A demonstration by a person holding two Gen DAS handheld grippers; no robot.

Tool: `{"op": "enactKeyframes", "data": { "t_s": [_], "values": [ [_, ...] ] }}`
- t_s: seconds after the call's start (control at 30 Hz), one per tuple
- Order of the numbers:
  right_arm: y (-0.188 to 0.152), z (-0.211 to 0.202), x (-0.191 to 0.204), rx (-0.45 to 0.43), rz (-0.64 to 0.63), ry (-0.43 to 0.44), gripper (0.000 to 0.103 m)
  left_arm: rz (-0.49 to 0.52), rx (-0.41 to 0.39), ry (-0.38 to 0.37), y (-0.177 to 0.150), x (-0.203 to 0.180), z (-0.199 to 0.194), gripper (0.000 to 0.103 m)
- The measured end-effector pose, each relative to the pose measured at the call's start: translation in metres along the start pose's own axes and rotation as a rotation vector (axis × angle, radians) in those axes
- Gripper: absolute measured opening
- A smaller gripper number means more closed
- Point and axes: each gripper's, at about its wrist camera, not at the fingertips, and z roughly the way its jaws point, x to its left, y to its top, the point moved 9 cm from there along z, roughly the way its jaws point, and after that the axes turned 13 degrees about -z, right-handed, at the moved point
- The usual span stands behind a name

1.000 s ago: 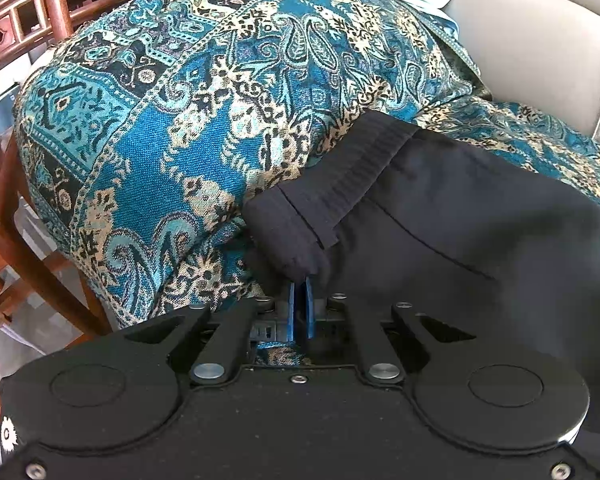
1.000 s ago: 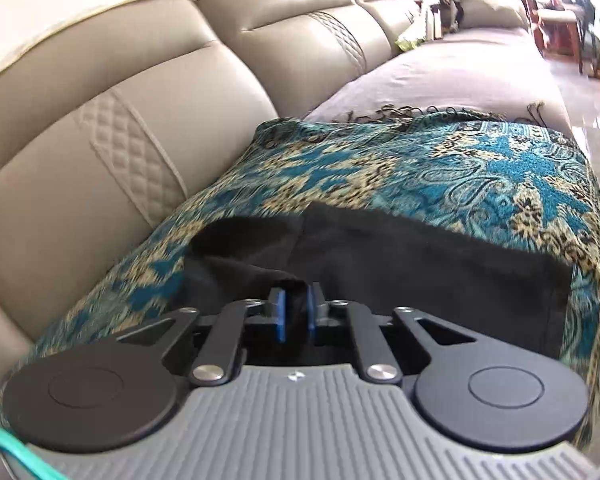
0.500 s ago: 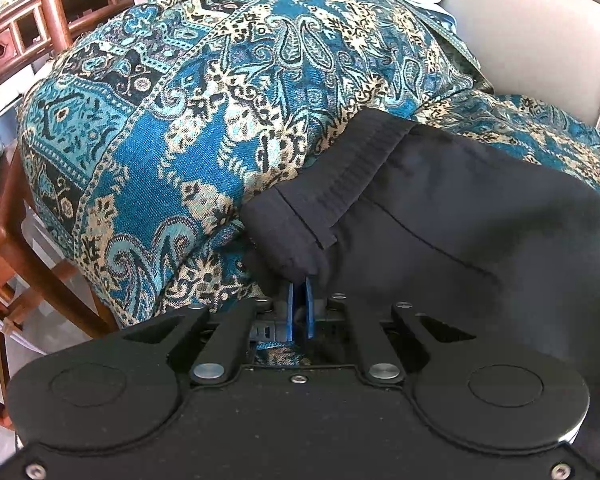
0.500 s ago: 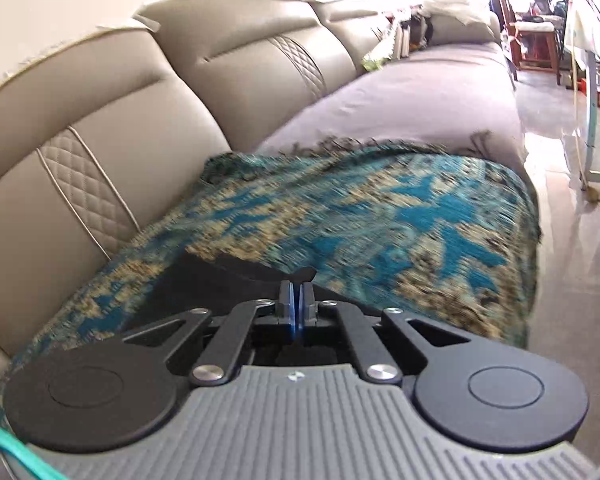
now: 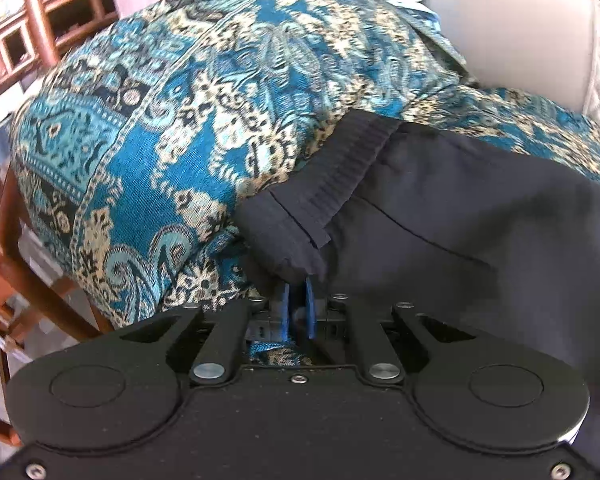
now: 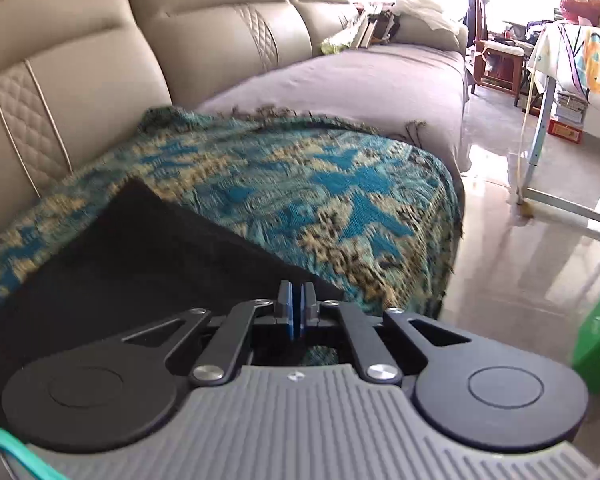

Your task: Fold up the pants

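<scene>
Left wrist view shows the left claw (image 5: 299, 300) pinching a bunched corner of the black pants (image 5: 460, 216) near the ribbed waistband (image 5: 340, 172), and the pants lie on the blue patterned blanket (image 5: 160, 128) that covers the sofa (image 5: 512, 32). Right wrist view shows the right claw (image 6: 296, 312) with its blue pads pressed together at the near edge of the pants (image 6: 140, 256), but I cannot tell if cloth sits between them; the blanket (image 6: 320, 200) spreads beyond, and the beige sofa back (image 6: 100, 60) rises at the left.
</scene>
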Motion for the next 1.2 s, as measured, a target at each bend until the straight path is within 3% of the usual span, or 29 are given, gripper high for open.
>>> {"op": "enactKeyframes", "data": {
  "t_s": [0.03, 0.07, 0.1, 0.23, 0.37, 0.5, 0.63, 0.7, 0.87, 1.1, 1.2],
  "values": [
    [0.0, 0.0, 0.001, -0.003, 0.0, -0.003, 0.043, 0.012, -0.004, -0.015, -0.001, -0.002, -0.004, 0.033],
    [0.003, -0.004, 0.002, -0.024, 0.01, 0.014, 0.058, 0.018, -0.012, -0.023, -0.002, -0.004, -0.008, 0.045],
    [0.005, -0.01, 0.005, -0.05, 0.021, 0.036, 0.068, 0.028, -0.029, -0.043, -0.002, -0.006, -0.015, 0.047],
    [0.019, -0.038, 0.025, -0.165, 0.014, 0.106, 0.075, 0.09, -0.122, -0.079, -0.001, -0.017, -0.046, 0.054],
    [0.033, -0.073, 0.077, -0.269, -0.078, 0.292, 0.087, 0.159, -0.234, -0.168, 0.003, -0.044, -0.088, 0.065],
    [0.026, -0.108, 0.15, -0.295, -0.218, 0.554, 0.094, 0.248, -0.247, -0.324, -0.006, -0.091, -0.125, 0.065],
    [0.0, -0.137, 0.214, -0.271, -0.368, 0.726, 0.099, 0.384, -0.192, -0.522, -0.032, -0.161, -0.153, 0.056],
    [-0.016, -0.147, 0.238, -0.266, -0.452, 0.767, 0.1, 0.462, -0.184, -0.587, -0.048, -0.199, -0.161, 0.05],
    [-0.048, -0.168, 0.268, -0.31, -0.675, 0.772, 0.103, 0.588, -0.116, -0.666, -0.095, -0.287, -0.164, 0.05],
    [-0.067, -0.173, 0.285, -0.295, -0.81, 0.809, 0.103, 0.73, -0.114, -0.664, -0.136, -0.361, -0.153, 0.056],
    [-0.075, -0.172, 0.294, -0.268, -0.837, 0.846, 0.103, 0.813, -0.149, -0.695, -0.147, -0.381, -0.15, 0.07]
  ]
}}
